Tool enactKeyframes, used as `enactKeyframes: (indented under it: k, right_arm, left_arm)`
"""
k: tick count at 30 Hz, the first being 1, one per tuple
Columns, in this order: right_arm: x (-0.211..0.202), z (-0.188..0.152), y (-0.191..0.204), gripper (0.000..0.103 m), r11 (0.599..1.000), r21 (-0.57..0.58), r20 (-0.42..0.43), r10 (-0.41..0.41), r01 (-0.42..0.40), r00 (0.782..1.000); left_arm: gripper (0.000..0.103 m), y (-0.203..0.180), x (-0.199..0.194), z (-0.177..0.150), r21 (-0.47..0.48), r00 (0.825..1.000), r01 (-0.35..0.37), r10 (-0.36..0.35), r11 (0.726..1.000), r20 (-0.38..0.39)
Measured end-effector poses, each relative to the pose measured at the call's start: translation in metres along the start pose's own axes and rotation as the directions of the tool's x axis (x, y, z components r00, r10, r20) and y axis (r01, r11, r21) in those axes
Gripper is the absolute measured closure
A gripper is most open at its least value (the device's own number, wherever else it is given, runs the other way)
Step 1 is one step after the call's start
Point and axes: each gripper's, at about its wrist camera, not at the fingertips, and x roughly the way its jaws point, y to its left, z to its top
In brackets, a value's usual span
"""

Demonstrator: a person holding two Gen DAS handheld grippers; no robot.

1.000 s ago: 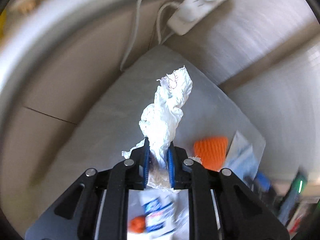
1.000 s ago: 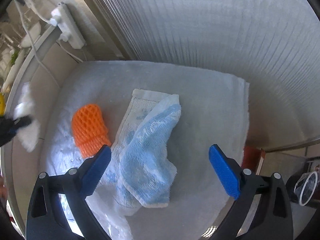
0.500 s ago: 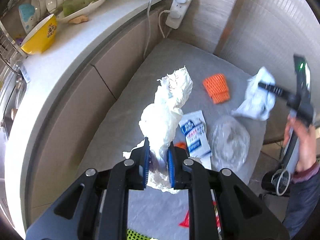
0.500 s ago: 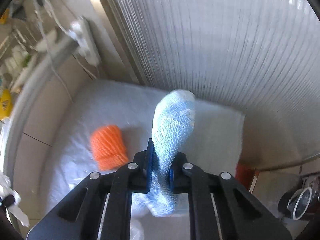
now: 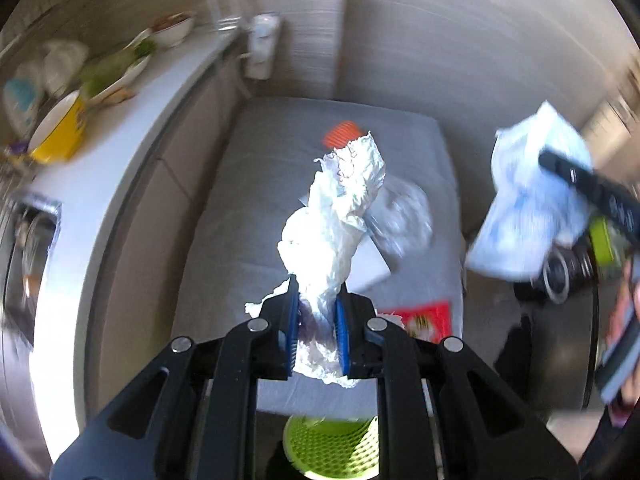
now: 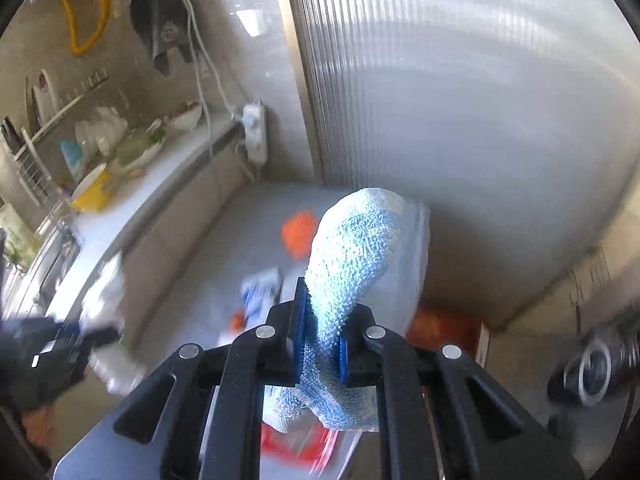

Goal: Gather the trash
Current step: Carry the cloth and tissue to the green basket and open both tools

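Carrying loads: left gripper [image 5: 316,314] clamps crumpled tissue [image 5: 334,216], right gripper [image 6: 320,338] pinches blue cloth [image 6: 352,256]; orange net [image 5: 343,137] at twelve o'clock, wrappers [image 5: 424,320] at four remain.

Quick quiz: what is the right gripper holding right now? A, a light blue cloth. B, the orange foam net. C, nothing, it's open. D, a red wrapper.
A: the right gripper is shut on the light blue cloth, while the orange foam net lies on the grey mat beyond.
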Motion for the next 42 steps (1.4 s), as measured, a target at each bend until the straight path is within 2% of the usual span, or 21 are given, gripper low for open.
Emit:
enactKeyframes:
  k: [4,5,9,13,19,23,24,26,27,32,36,38,39,41,42]
  right_arm:
    - [-0.044,-0.087,0.030,0.090,0.993,0.113,-0.052,-0.022,0.028,0.998]
    - [-0.053,-0.118,0.040,0.090,0.988,0.152,-0.070,-0.028,0.038,0.997]
    - [-0.061,-0.203,0.075,0.090,0.969,0.239,-0.140,-0.030,0.063,0.990]
    - [-0.036,-0.270,0.101,0.090,0.967,0.229,-0.248,-0.058,0.116,0.967]
    - [0.023,-0.326,0.113,0.090,0.968,0.226,-0.368,-0.018,0.108,0.930]
    - [0.051,-0.346,0.112,0.083,0.979,0.177,-0.437,-0.010,0.097,0.899]
    - [0.057,-0.349,0.112,0.074,0.983,0.157,-0.458,-0.013,0.095,0.889]
    - [0.060,-0.350,0.111,0.051,0.986,0.133,-0.470,-0.030,0.105,0.882]
    - [0.058,-0.350,0.109,0.046,0.986,0.128,-0.465,-0.038,0.109,0.885]
    - [0.022,-0.341,0.099,0.035,0.981,0.149,-0.416,-0.048,0.121,0.908]
    - [-0.020,-0.332,0.086,0.028,0.975,0.161,-0.353,-0.086,0.151,0.932]
    - [-0.040,-0.328,0.081,0.026,0.972,0.164,-0.331,-0.107,0.169,0.938]
    - [-0.048,-0.326,0.077,0.026,0.970,0.167,-0.323,-0.114,0.176,0.939]
    - [-0.064,-0.321,0.072,0.026,0.968,0.165,-0.310,-0.129,0.187,0.942]
    - [-0.066,-0.319,0.067,0.026,0.968,0.160,-0.308,-0.138,0.194,0.941]
  left_arm:
    - [0.088,-0.001,-0.011,-0.042,0.136,0.998,0.053,-0.049,0.989,-0.027]
    - [0.088,-0.002,-0.011,-0.054,0.171,0.997,0.067,-0.060,0.983,-0.045]
    - [0.088,0.000,-0.013,-0.093,0.265,0.989,0.137,-0.115,0.954,-0.096]
    - [0.088,0.003,-0.010,-0.128,0.330,0.982,0.167,-0.126,0.929,-0.143]
    - [0.088,0.007,0.000,-0.162,0.373,0.967,0.224,-0.158,0.900,-0.199]
    - [0.088,0.003,0.012,-0.178,0.365,0.960,0.239,-0.164,0.900,-0.225]
    - [0.088,0.003,0.013,-0.181,0.361,0.959,0.242,-0.165,0.901,-0.231]
    - [0.088,-0.001,0.017,-0.188,0.353,0.953,0.256,-0.174,0.900,-0.247]
    - [0.088,-0.002,0.020,-0.190,0.352,0.952,0.259,-0.176,0.899,-0.251]
    - [0.088,-0.014,0.030,-0.207,0.386,0.954,0.252,-0.159,0.887,-0.256]
    - [0.088,-0.028,0.049,-0.224,0.389,0.930,0.306,-0.185,0.869,-0.318]
    - [0.087,-0.039,0.064,-0.239,0.416,0.924,0.308,-0.166,0.855,-0.344]
    - [0.083,-0.043,0.069,-0.244,0.426,0.920,0.315,-0.161,0.848,-0.358]
    - [0.065,-0.052,0.088,-0.260,0.444,0.908,0.320,-0.138,0.837,-0.395]
    - [0.049,-0.054,0.095,-0.265,0.452,0.908,0.313,-0.123,0.836,-0.401]
